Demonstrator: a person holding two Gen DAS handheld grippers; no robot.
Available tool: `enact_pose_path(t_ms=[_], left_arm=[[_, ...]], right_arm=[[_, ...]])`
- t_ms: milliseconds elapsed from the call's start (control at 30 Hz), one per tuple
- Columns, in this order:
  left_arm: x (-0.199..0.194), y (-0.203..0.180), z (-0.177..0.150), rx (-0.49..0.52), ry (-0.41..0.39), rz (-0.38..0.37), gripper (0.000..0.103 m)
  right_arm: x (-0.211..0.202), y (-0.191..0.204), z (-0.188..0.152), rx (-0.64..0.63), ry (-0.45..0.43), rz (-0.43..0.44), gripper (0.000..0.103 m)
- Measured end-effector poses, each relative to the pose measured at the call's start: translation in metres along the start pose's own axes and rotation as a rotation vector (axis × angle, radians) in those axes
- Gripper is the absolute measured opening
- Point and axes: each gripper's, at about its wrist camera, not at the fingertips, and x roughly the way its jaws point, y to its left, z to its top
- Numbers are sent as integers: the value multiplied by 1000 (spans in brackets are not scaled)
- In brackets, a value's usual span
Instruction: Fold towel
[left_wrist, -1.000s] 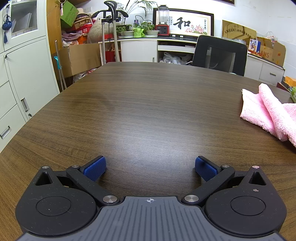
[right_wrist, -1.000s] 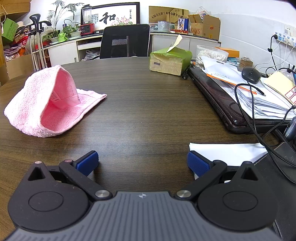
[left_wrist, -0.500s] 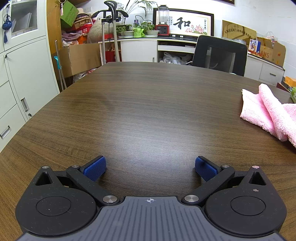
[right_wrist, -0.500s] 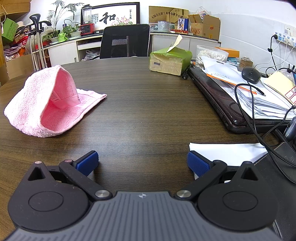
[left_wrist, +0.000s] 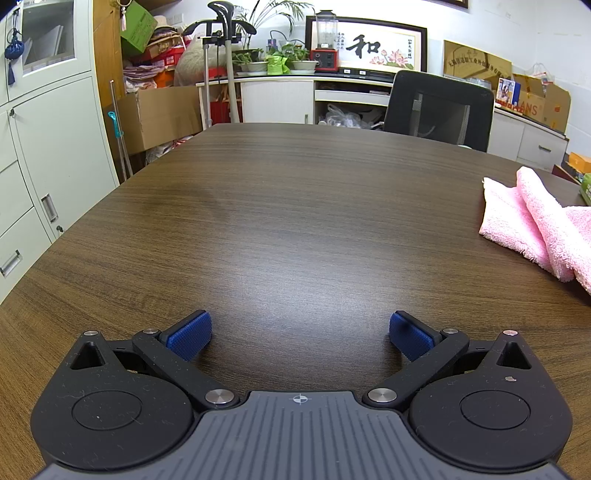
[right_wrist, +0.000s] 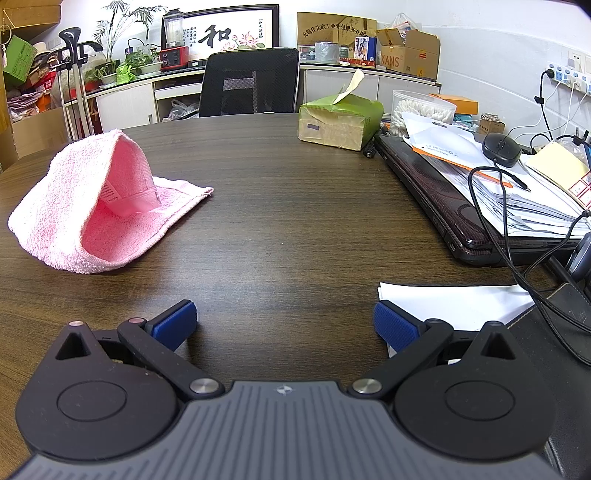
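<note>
**Me:** Left gripper (left_wrist: 300, 334) is wide open. Its two blue pads (left_wrist: 189, 335) sit far apart and hold nothing. All I see between them is the dark wooden table (left_wrist: 295, 206).

**Helper:** And your other one?

**Me:** My right gripper (right_wrist: 285, 326) is spread wide too, with nothing in it. It sits low over the table, near the front edge.

**Helper:** Where is the towel?

**Me:** From the right camera, the pink towel (right_wrist: 92, 206) lies on the table, ahead and off to the left, well apart from the pads. It is in a loose heap. One part stands up like a little tent, and a flat part sticks out to the right. I can see a small white tag (right_wrist: 110, 190) inside. From the left camera, the same towel (left_wrist: 532, 225) is far off at the right edge, and part of it is cut off there.

**Helper:** Is the towel folded neatly?

**Me:** No, it looks bunched up. I cannot tell how many layers it has.

**Helper:** What else is close by?

**Me:** A white sheet of paper (right_wrist: 458, 304) lies just beside my right pad (right_wrist: 396, 328). A green tissue box (right_wrist: 340, 120) sits farther back. A black laptop (right_wrist: 436, 199) with papers piled on it is on the right.
</note>
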Motion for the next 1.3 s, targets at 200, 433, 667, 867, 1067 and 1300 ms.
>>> enact_pose_path(t_ms=[200,433,667,867,1067,1300], left_arm=[[0,1,0,0,0,0,103],[0,0,0,0,1,0,103],[0,0,0,0,1,0,103],[0,0,0,0,1,0,103],[0,1,0,0,1,0,103],[0,0,0,0,1,0,103]], right_arm=[[0,0,0,1,0,0,103],[-1,1,0,2,0,-3,103],[0,2,0,3,-2,-6,103],[-3,13,11,-22,4,18,103],[-7,24,46,-10,-30,71,103],[15,31,79,46,-44,82,103]])
